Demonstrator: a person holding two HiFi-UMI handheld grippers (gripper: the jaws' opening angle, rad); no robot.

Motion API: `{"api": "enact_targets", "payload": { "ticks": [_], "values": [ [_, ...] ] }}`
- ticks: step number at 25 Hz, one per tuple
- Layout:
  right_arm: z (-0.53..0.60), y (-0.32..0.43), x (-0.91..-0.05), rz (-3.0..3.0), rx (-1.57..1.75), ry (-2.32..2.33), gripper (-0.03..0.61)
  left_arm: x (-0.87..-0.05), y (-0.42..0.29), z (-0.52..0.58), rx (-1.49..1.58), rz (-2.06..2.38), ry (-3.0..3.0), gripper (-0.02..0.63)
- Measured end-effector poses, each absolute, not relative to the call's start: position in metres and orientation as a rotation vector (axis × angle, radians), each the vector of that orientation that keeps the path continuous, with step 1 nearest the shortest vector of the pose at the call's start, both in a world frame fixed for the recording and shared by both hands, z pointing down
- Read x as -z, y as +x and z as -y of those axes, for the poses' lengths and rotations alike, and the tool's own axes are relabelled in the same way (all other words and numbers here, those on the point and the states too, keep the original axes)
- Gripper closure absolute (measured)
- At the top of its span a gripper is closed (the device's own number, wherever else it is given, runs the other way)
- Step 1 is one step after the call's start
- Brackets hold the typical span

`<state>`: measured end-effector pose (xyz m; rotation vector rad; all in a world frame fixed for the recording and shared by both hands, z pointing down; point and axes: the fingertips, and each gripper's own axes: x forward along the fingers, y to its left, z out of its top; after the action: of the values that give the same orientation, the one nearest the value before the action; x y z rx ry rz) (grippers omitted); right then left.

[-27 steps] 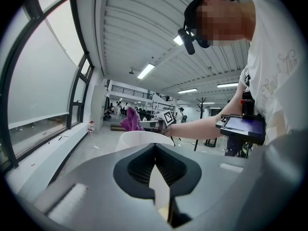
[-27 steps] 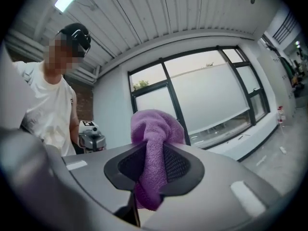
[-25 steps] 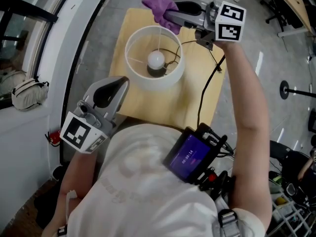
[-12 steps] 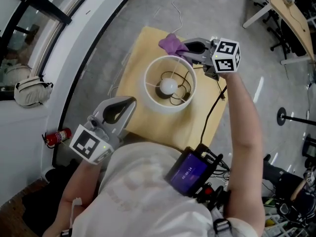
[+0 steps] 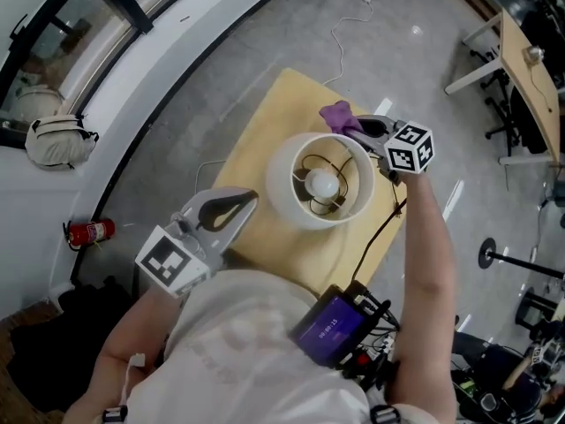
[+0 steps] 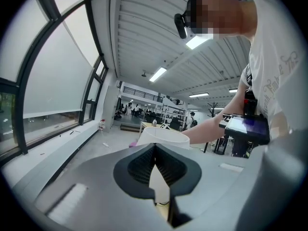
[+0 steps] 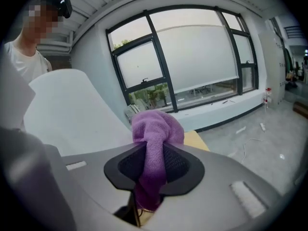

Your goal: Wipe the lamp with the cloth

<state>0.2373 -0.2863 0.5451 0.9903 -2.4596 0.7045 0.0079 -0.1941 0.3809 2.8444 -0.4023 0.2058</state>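
Note:
A lamp with a white drum shade (image 5: 284, 184) and a lit-looking bulb (image 5: 324, 184) stands on a small yellow table (image 5: 260, 144). My right gripper (image 5: 355, 127) is shut on a purple cloth (image 5: 339, 115), which sits against the far right outside of the shade. In the right gripper view the cloth (image 7: 156, 129) bulges out between the jaws (image 7: 153, 146), with the shade (image 7: 67, 109) close on the left. My left gripper (image 5: 243, 203) hovers at the table's near left edge, shut with nothing in it, and points at the shade (image 6: 163, 137).
A black cable (image 5: 380, 223) runs from the lamp off the table's right side. A red fire extinguisher (image 5: 88, 232) and a bag (image 5: 57, 140) lie by the curved window wall at left. A white cord (image 5: 340, 34) trails on the floor; desks (image 5: 521, 69) stand at right.
My right gripper has come down with the cloth from above the shade's far rim to its far right side. The left gripper has edged toward the table.

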Motion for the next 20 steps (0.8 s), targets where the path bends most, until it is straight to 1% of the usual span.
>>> {"api": "enact_targets", "payload": {
  "ticks": [2,5,8,10,12,14,20],
  "values": [
    [0.296,0.229,-0.509,2.549,-0.628,0.972,0.479,-0.381,0.006,0.199,-0.208,0.398,2.824,0.614],
    [0.300,0.195,-0.436,2.754,-0.525,0.800,0.479,-0.382,0.001,0.202,-0.170,0.389,2.823,0.614],
    [0.291,0.165,-0.381,2.890,-0.492,0.547,0.477,-0.382,-0.003,0.201,-0.152,0.372,2.808,0.612],
    [0.288,0.152,-0.362,2.932,-0.525,0.385,0.477,-0.380,-0.005,0.203,-0.144,0.375,2.813,0.614],
    [0.285,0.143,-0.366,2.898,-0.576,0.269,0.477,-0.380,-0.008,0.205,-0.143,0.389,2.812,0.612],
    [0.284,0.137,-0.387,2.816,-0.610,0.226,0.479,-0.381,-0.012,0.207,-0.145,0.403,2.811,0.612],
    [0.294,0.132,-0.458,2.620,-0.652,0.262,0.479,-0.387,-0.020,0.214,-0.149,0.433,2.794,0.612]
  ]
}}
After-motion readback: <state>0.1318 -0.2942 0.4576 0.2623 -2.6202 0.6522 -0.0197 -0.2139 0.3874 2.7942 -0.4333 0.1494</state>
